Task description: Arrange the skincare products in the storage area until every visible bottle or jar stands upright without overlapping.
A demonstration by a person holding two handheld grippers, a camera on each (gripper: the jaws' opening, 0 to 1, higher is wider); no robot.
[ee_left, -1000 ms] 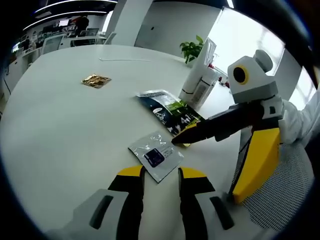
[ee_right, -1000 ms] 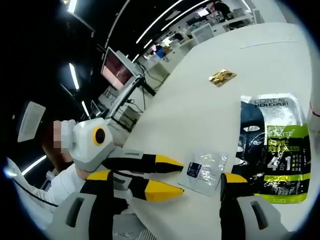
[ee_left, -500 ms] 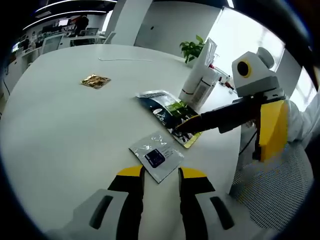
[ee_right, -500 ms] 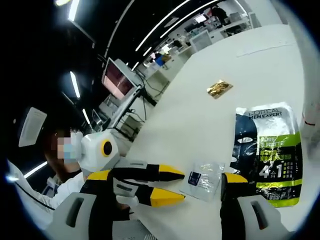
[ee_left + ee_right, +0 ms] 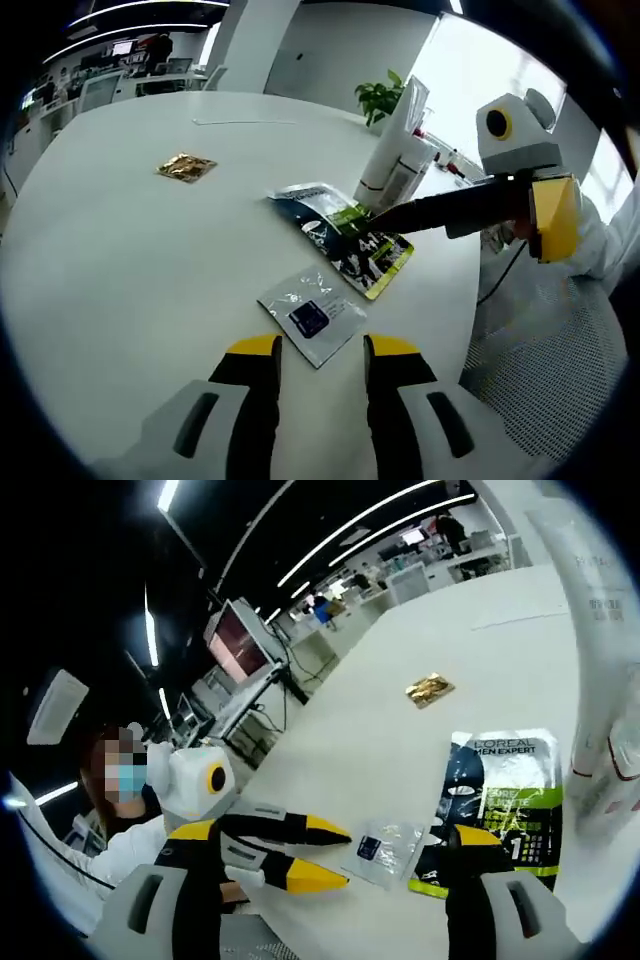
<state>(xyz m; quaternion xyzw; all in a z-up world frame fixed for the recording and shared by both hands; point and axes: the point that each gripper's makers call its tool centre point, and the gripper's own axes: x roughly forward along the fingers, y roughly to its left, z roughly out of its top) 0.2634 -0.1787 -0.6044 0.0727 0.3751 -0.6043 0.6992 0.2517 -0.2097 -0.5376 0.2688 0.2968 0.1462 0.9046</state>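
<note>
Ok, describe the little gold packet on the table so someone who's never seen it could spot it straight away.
Start at the white table and find the dark and green sachet lying flat. The gold packet lies apart from it, alone on bare tabletop. It is the smallest packet there, crinkled and shiny gold, unlike the clear sachet with its dark label.

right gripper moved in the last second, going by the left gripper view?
Yes. Against the dark sachet, which keeps its place on the table, the right gripper has swung from the sachet's near end up toward the white tubes.
</note>
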